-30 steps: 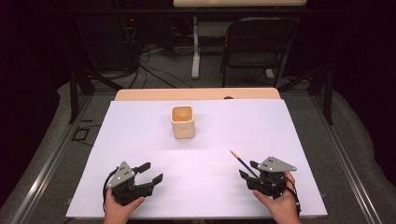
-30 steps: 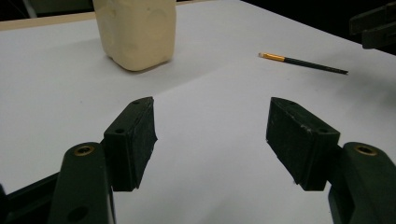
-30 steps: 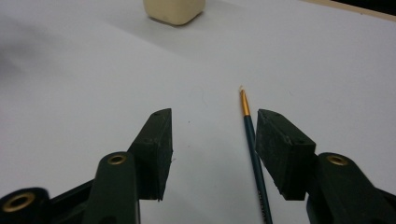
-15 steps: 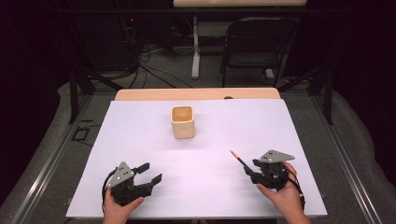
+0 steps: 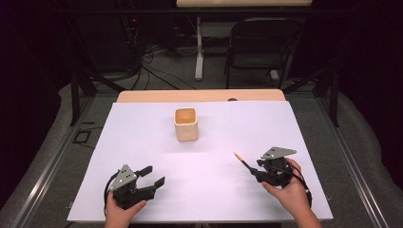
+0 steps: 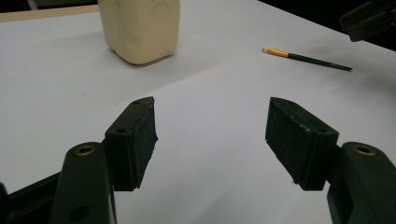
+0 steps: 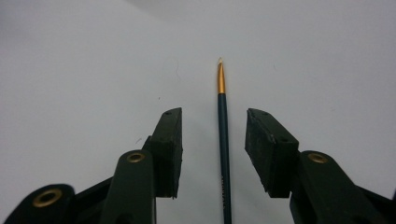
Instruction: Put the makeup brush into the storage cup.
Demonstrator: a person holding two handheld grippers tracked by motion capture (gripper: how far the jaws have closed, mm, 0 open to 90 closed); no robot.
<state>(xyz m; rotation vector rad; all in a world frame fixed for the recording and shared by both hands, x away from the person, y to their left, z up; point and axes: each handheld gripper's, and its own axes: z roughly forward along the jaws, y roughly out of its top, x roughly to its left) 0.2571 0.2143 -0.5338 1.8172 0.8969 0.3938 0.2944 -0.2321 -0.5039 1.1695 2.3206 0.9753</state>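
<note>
Right tool [image 7: 214,140], jaws just closing yet apart, straddles the untouched paintbrush [image 7: 223,140].

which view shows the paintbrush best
The right gripper view: the paintbrush runs lengthwise between the open right gripper pads, untouched. The high view shows it small; the left gripper view shows it far off.

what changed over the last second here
The right gripper slid a little further right along the paintbrush, and its jaws have just been closing around the handle, pads not yet touching it. The left gripper, the cup and the brush kept their places.
</note>
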